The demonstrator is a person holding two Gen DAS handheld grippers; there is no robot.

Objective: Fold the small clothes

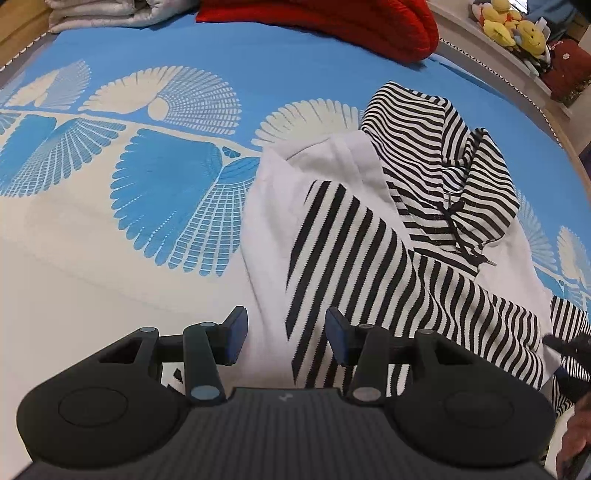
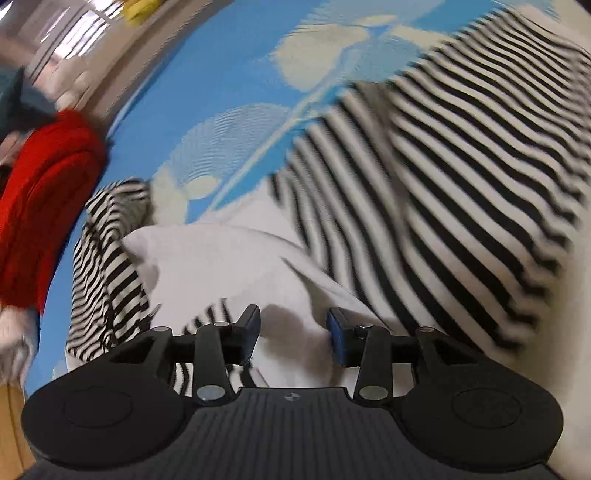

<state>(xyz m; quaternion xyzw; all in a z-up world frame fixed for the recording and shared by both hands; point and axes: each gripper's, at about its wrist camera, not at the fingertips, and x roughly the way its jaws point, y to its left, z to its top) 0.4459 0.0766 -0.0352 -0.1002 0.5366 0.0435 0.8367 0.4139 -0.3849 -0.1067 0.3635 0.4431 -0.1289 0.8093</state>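
- Nearest the left wrist lens, the left hand-held gripper [image 1: 286, 334] is released, its blue-padded fingers [image 1: 236, 334] spread wide with nothing between them, hovering over the near edge of the garment.
- Striped black-and-white hooded top [image 1: 406, 236] lies rumpled on the bed [image 1: 110, 236], from 12 to 3 o'clock of that gripper, white lining turned up and one striped sleeve running back toward 6 o'clock.
- Right hand-held gripper [image 2: 293, 334] is likewise released, jaws apart above the white part of the same striped top [image 2: 461, 177]; this view is motion-blurred.
- Red blanket [image 1: 332, 22] sits at 12 o'clock on the far side of the bed, a grey quilt [image 1: 110, 13] at 11, yellow plush toys [image 1: 513, 24] at 1 o'clock.
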